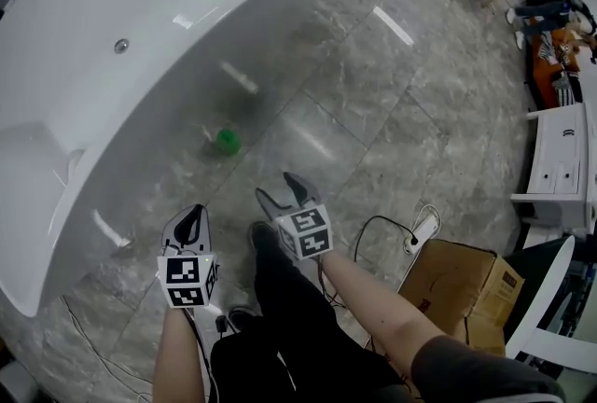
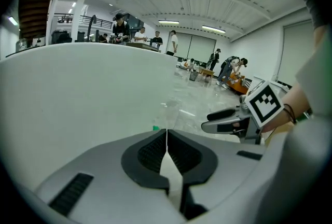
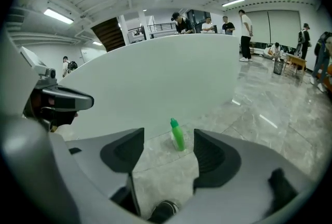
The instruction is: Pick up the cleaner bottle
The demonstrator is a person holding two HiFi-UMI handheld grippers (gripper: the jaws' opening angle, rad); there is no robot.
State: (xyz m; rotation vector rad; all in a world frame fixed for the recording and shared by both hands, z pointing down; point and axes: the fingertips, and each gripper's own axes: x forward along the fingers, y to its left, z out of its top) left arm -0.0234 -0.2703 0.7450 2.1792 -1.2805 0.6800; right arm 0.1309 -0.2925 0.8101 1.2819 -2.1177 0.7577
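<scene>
The green cleaner bottle (image 1: pixel 227 142) stands upright on the grey marble floor, close to the white bathtub's outer wall (image 1: pixel 140 168). In the right gripper view the bottle (image 3: pixel 178 135) shows in the gap between the jaws, some way ahead of them and touching nothing. My right gripper (image 1: pixel 273 187) is open and empty, short of the bottle and pointing toward it. My left gripper (image 1: pixel 191 222) is shut with nothing in it, lower left of the right one. In the left gripper view its jaws (image 2: pixel 166 134) meet, and only the bottle's green cap (image 2: pixel 155 128) peeks over them.
The white bathtub (image 1: pixel 140 37) fills the upper left. A cardboard box (image 1: pixel 462 289), a power strip with cable (image 1: pixel 422 231) and a white cabinet (image 1: pixel 560 173) lie to the right. My dark-trousered leg and shoe (image 1: pixel 263 238) stand between the grippers. People stand far behind.
</scene>
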